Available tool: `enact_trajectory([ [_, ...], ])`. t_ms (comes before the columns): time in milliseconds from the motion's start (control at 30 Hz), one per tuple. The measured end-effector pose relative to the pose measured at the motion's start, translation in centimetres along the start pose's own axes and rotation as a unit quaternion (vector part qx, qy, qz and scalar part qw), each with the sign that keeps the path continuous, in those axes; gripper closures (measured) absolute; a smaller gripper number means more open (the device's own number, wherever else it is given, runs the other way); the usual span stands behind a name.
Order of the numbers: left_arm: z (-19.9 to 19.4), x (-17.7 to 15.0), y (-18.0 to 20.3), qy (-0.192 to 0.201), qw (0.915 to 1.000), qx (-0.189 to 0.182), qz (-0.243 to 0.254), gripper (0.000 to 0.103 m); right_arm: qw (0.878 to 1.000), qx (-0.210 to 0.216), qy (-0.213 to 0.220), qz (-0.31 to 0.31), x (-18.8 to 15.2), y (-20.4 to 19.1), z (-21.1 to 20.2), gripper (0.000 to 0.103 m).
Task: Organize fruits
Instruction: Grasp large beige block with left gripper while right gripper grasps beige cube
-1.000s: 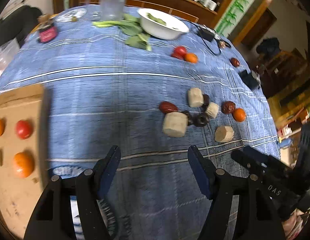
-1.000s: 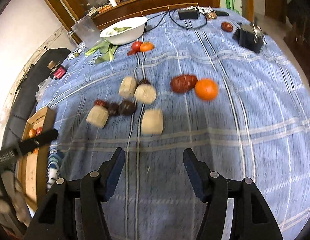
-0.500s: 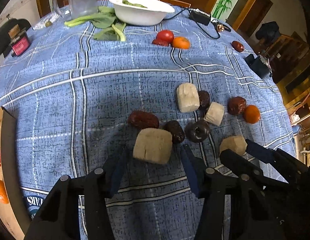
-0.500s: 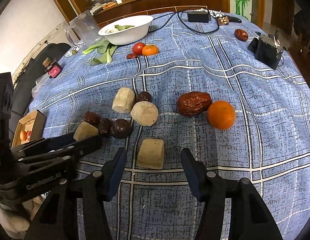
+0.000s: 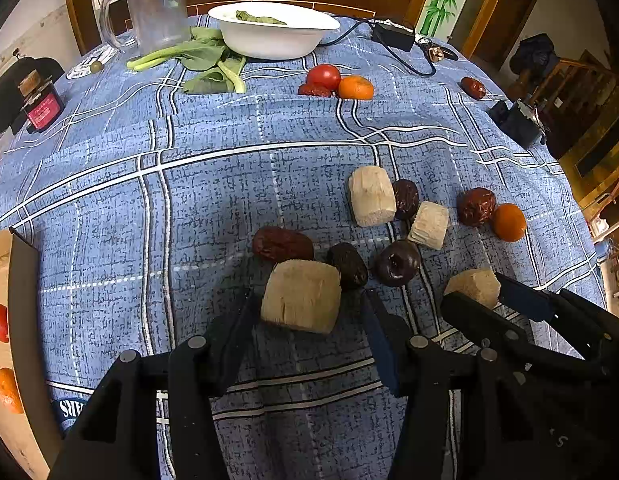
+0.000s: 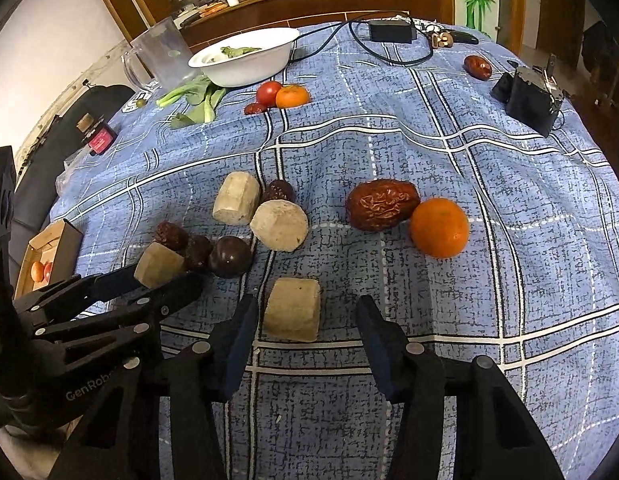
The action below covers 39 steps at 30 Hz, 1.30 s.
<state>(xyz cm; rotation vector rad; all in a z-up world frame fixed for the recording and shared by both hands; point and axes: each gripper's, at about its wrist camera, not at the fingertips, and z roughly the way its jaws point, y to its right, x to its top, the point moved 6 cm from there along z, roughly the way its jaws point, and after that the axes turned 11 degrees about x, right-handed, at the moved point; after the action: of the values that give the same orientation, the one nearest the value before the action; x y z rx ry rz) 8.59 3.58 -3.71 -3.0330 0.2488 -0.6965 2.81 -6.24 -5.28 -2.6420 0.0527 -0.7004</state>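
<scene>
On the blue checked tablecloth lies a cluster of several beige chunks, wrinkled red dates and dark round fruits. My left gripper (image 5: 308,294) straddles the nearest beige chunk (image 5: 301,296); a dark gap shows beside its right finger, so the pads do not press. My right gripper (image 6: 306,298) is closing around another beige chunk (image 6: 293,308), with bare cloth showing on the right side. Each gripper also appears in the other's view, around its own chunk. An orange (image 6: 439,228) and a big red date (image 6: 381,206) lie just beyond.
A cardboard box (image 5: 17,280) with tomatoes and oranges sits at the left table edge. At the back stand a white bowl (image 5: 273,32), a clear pitcher (image 5: 157,4), greens (image 5: 205,60), a tomato (image 5: 323,76) and a small jar (image 5: 41,104). A black device (image 6: 529,96) is far right.
Both grippers came down and forward over the cluster and their jaws narrowed; each now has a beige chunk between its fingers. Over the last half second, only the right jaws narrowed.
</scene>
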Motion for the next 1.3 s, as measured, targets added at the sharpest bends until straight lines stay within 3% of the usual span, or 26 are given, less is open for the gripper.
enact_trajectory([
  [67, 0.0, -0.1, 0.0, 0.002, 1.0000, 0.003, 0.001, 0.052, 1.000, -0.011, 0.003, -0.007, 0.0, 0.0, 0.0, 0.055],
  [100, 0.0, -0.1, -0.2, 0.003, 0.9999, 0.013, -0.001, 0.067, 1.000, -0.009, 0.004, -0.008, 0.0, -0.1, 0.0, 0.060],
  [133, -0.1, 0.0, -0.3, 0.003, 0.9999, 0.013, -0.001, 0.068, 1.000, 0.000, 0.002, -0.009, -0.1, -0.3, 0.0, 0.070],
  [200, -0.4, -0.2, -0.5, -0.004, 0.9999, -0.006, -0.011, 0.068, 1.000, -0.002, -0.001, -0.018, -0.2, -0.9, 0.0, 0.076],
  [733, -8.7, -2.4, -5.6, 0.046, 0.9982, 0.019, -0.033, 0.068, 1.000, 0.004, 0.016, -0.023, -1.6, -5.1, -3.4, 0.076],
  [933, -11.9, -3.9, -9.2, 0.063, 0.9962, 0.033, -0.049, 0.068, 0.999, 0.028, 0.020, -0.029, -2.4, -9.4, -4.7, 0.076],
  [1300, -14.9, -6.5, -17.9, 0.083, 0.9896, 0.069, -0.096, 0.068, 0.992, 0.075, 0.011, -0.099, -3.5, -21.0, -4.7, 0.075],
])
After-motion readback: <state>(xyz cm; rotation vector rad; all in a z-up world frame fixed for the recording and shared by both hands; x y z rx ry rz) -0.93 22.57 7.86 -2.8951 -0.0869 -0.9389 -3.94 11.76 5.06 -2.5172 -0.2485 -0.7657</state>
